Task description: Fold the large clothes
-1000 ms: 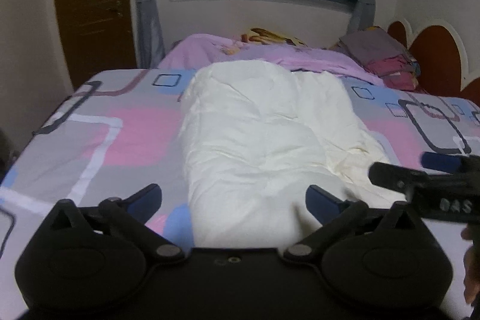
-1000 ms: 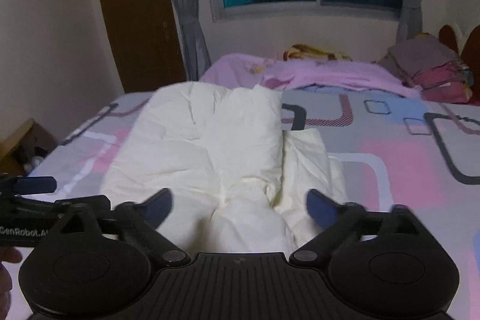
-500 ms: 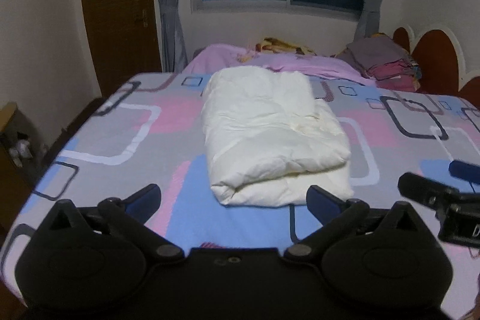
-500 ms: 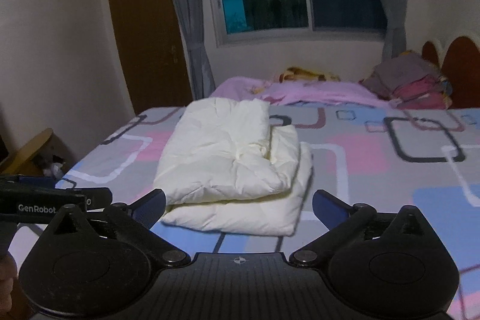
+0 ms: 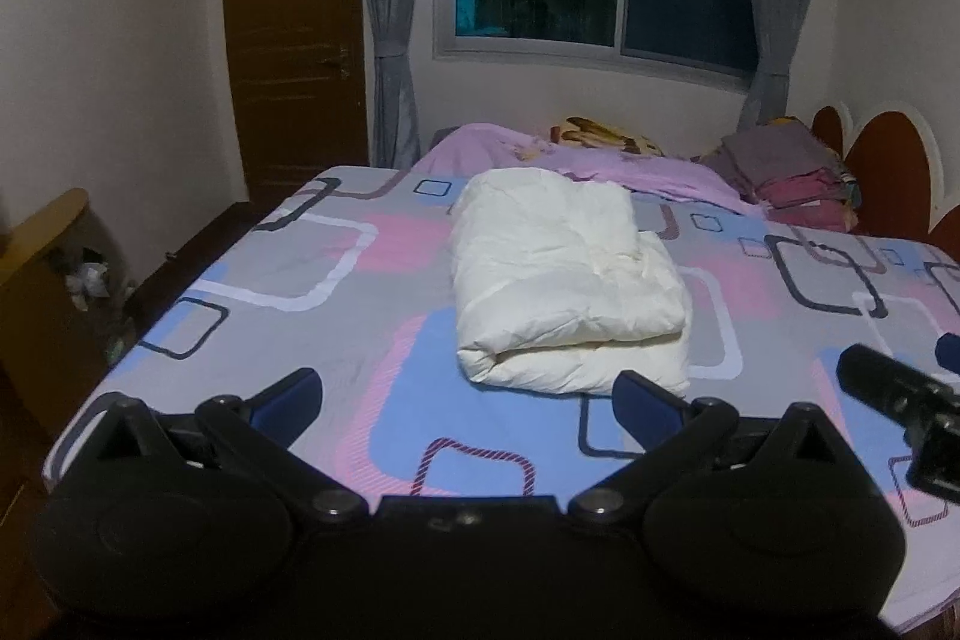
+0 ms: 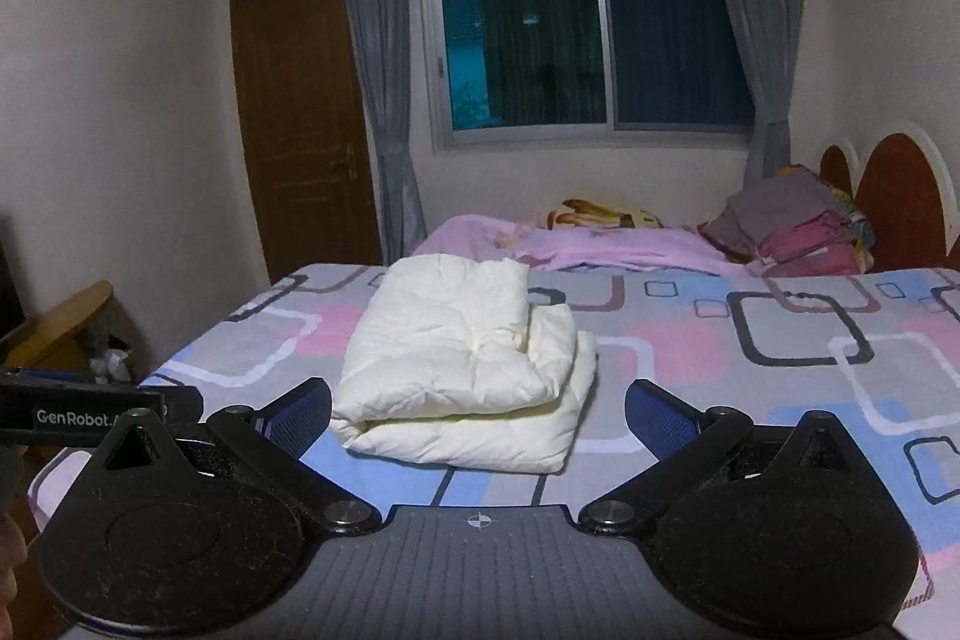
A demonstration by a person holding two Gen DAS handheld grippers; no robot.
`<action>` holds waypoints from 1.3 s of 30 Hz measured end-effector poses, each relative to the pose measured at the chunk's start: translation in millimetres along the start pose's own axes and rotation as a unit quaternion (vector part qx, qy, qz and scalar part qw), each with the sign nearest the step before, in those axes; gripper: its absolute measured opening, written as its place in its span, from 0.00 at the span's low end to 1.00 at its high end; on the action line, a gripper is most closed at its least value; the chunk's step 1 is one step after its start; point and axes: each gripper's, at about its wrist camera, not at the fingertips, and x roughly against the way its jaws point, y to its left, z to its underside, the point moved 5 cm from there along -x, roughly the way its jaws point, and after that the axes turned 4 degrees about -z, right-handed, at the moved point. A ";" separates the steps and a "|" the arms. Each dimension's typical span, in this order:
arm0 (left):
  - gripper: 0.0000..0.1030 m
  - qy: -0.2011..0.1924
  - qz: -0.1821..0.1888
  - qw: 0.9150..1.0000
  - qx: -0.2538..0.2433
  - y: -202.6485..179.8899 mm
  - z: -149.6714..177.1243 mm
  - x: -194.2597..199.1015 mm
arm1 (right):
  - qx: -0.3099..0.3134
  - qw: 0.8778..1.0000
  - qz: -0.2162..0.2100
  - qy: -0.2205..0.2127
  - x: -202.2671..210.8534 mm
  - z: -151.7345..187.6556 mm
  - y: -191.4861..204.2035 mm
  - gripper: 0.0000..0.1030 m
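A cream padded garment (image 5: 564, 280) lies folded into a thick rectangular bundle in the middle of the bed (image 5: 288, 316). In the right wrist view the same bundle (image 6: 462, 370) shows two stacked layers. My left gripper (image 5: 465, 397) stands open, held back near the bed's front edge, well short of the garment, with nothing between its fingers. My right gripper (image 6: 477, 412) is open too, equally clear of the bundle. The right gripper's body (image 5: 894, 400) shows at the right edge of the left wrist view, and the left one (image 6: 90, 415) at the left edge of the right wrist view.
The bed carries a patterned sheet of pink, blue and grey squares. A pink blanket (image 5: 570, 160) and a stack of folded clothes (image 5: 786, 172) lie at the far end by the headboard (image 5: 888, 172). A wooden door (image 5: 294, 58) and a bin (image 5: 78, 274) are on the left.
Both grippers have pulled back and risen away from the folded garment, which now looks smaller and sits untouched on the bed. Both stayed open throughout.
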 end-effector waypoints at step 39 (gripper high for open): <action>1.00 0.010 -0.016 1.000 -0.006 -2.2 4.0 14.4 | 0.003 1.000 -0.003 -0.012 22.2 -6.3 1.9 1.00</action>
